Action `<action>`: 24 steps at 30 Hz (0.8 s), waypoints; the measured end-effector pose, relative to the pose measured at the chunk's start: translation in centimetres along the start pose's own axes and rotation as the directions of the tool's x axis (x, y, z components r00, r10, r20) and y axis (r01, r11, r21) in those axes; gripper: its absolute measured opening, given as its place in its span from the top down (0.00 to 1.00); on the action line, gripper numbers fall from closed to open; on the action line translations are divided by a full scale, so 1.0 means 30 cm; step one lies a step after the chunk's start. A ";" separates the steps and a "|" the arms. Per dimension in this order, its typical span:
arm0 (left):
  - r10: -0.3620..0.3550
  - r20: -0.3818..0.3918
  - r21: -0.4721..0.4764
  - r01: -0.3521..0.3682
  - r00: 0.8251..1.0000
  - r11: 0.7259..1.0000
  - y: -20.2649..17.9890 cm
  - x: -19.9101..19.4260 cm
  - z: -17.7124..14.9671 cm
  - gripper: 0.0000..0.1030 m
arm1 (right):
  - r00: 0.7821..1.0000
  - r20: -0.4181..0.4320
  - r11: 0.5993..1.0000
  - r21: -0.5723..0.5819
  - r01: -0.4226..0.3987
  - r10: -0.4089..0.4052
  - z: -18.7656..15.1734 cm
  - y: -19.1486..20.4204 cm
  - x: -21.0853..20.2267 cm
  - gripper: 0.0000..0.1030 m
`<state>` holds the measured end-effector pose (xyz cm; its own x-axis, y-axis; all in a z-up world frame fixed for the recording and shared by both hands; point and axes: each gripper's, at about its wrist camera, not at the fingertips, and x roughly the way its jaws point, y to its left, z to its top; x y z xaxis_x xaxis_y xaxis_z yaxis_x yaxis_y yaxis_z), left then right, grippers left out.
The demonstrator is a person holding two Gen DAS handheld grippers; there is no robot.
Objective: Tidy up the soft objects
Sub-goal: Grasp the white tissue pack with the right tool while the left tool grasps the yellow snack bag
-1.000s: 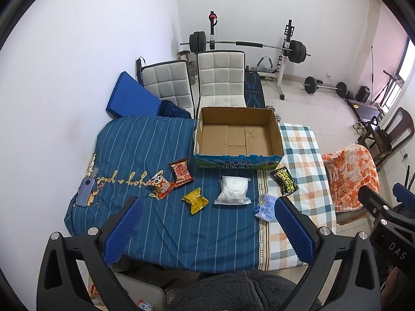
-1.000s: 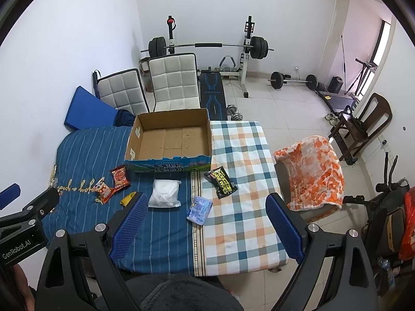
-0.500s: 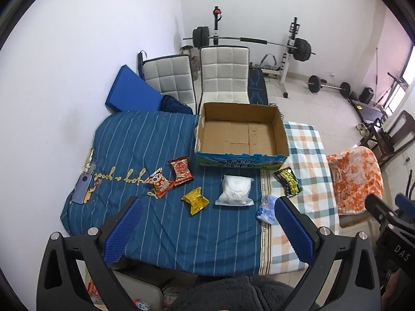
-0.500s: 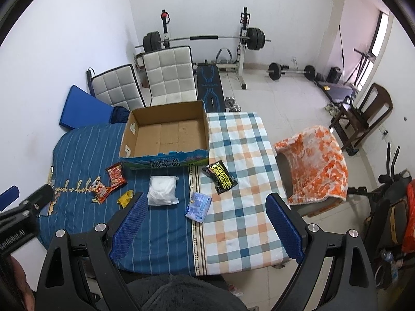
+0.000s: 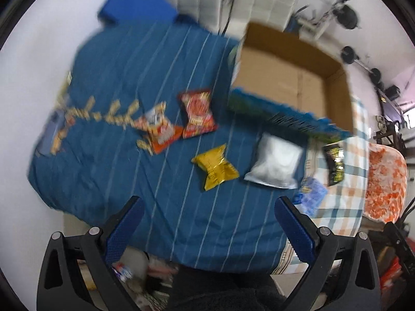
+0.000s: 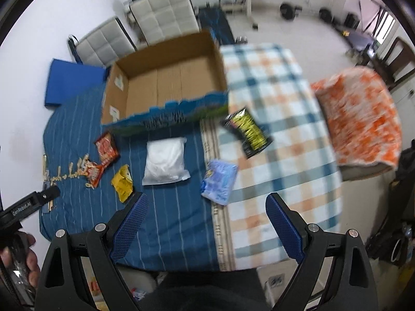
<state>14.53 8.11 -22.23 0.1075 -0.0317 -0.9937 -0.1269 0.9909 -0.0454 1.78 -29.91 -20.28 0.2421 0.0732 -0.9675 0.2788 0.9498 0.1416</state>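
Several soft packets lie on the table in front of an empty cardboard box (image 5: 293, 77) (image 6: 168, 77): two red snack packets (image 5: 198, 114) (image 6: 106, 149), a yellow packet (image 5: 216, 167) (image 6: 123, 182), a white pouch (image 5: 275, 160) (image 6: 166, 164), a light blue packet (image 5: 310, 198) (image 6: 220, 180) and a black-and-yellow packet (image 5: 334, 164) (image 6: 247, 132). My left gripper (image 5: 208, 229) is open and empty above the table's near edge, short of the yellow packet. My right gripper (image 6: 206, 229) is open and empty, just short of the blue packet.
The table wears a blue striped cloth (image 5: 129, 77) on the left and a checked cloth (image 6: 272, 103) on the right. An orange patterned chair (image 6: 363, 119) stands to the right. White chairs (image 6: 160, 18) and weight equipment stand behind the box.
Both grippers have dropped and moved forward towards the table, so the packets look much larger. The views are motion-blurred. Nothing on the table has moved.
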 end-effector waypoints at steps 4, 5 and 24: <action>-0.026 -0.113 -0.039 0.021 0.993 0.999 0.043 0.216 0.044 0.07 | 0.996 -0.089 1.000 -0.012 0.007 -0.008 0.050 0.078 0.259 0.09; -0.034 -0.142 -0.051 0.027 0.989 0.998 0.051 0.265 0.057 0.09 | 0.994 -0.112 1.000 -0.021 0.012 -0.015 0.061 0.105 0.323 0.09; -0.239 -0.333 -0.259 0.155 0.912 0.953 0.092 0.696 0.162 0.12 | 0.955 -0.296 0.999 -0.006 0.032 -0.032 0.137 0.414 0.874 0.09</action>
<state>21.22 10.81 -42.61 -0.1998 -0.3093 -0.9297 -0.3593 0.9059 -0.2242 15.42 -17.46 -43.02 -0.0532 0.1294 -0.9902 0.2806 0.9536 0.1096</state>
